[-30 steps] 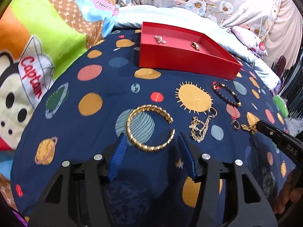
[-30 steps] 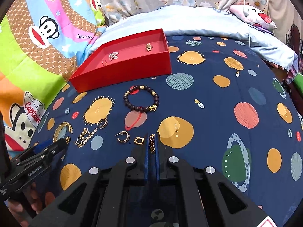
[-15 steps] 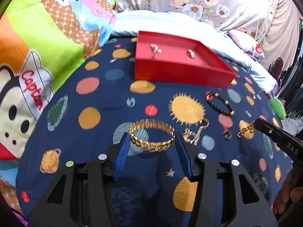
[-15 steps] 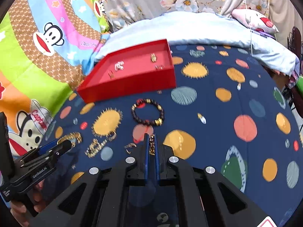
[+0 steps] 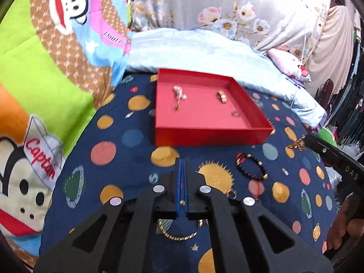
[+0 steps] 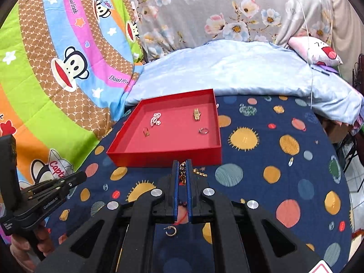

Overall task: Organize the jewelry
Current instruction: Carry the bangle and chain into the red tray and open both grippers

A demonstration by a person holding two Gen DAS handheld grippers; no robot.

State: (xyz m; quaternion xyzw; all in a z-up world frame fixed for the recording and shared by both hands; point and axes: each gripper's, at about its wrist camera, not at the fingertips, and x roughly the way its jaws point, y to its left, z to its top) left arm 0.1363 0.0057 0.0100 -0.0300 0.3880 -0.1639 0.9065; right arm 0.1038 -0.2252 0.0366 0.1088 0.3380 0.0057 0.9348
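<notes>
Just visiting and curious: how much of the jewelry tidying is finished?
Four small pieces already lie in the red tray. The left gripper is shut on a gold bangle; the right gripper on a gold chain. A beaded bracelet and hoop earring are left on the cloth.

Bright, even light; fisheye-warped edges.

Ahead of the right gripper point(image 6: 182, 166), pinching a gold chain point(image 6: 182, 170), the red tray's near wall point(image 6: 168, 158) is blocking the low path; open floor is showing beyond it between a gold clasp point(image 6: 197, 114) and two rings point(image 6: 203, 131).
</notes>
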